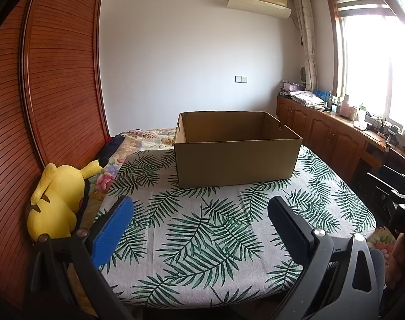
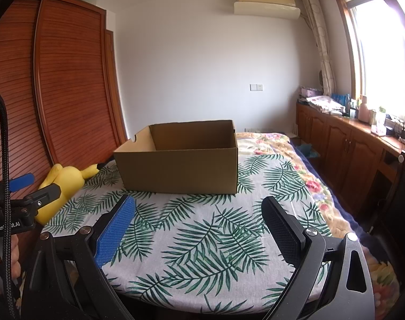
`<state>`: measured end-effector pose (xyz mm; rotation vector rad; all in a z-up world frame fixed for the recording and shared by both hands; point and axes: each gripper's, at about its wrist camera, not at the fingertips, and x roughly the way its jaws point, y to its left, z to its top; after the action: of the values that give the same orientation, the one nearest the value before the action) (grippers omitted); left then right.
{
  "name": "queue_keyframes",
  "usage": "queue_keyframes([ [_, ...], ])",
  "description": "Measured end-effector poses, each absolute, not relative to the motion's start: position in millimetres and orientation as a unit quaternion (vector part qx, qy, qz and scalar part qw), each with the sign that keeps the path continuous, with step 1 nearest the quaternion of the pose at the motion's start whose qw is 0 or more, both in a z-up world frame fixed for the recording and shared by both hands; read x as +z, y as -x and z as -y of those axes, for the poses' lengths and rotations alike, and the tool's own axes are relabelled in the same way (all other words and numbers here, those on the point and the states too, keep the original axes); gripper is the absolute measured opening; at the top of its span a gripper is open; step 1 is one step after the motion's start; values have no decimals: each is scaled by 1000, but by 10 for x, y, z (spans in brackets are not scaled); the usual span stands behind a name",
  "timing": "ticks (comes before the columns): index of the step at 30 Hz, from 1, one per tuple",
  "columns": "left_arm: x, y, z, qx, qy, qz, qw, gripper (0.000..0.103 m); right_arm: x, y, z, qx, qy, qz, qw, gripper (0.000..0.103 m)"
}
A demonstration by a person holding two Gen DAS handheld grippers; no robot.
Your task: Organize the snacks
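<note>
Nothing looks sorted yet: the cardboard box (image 1: 237, 157) sits on the far table (image 1: 191, 240), no snacks visible; left gripper (image 1: 199, 226) and right gripper (image 2: 197, 224) hang released, holding nothing.

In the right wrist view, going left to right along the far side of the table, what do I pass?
Yellow plush toy → open brown cardboard box on the palm-leaf tablecloth → floral bedspread → wooden cabinets under the window.
</note>
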<state>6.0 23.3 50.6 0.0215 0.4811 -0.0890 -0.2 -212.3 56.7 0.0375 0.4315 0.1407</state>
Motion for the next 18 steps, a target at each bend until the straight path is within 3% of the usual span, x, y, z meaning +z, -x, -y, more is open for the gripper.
queue_keyframes([
  [18, 511, -64, -254, -45, -12, -239, 970, 102, 550, -6, 2154, 69, -19, -215, 974, 97],
])
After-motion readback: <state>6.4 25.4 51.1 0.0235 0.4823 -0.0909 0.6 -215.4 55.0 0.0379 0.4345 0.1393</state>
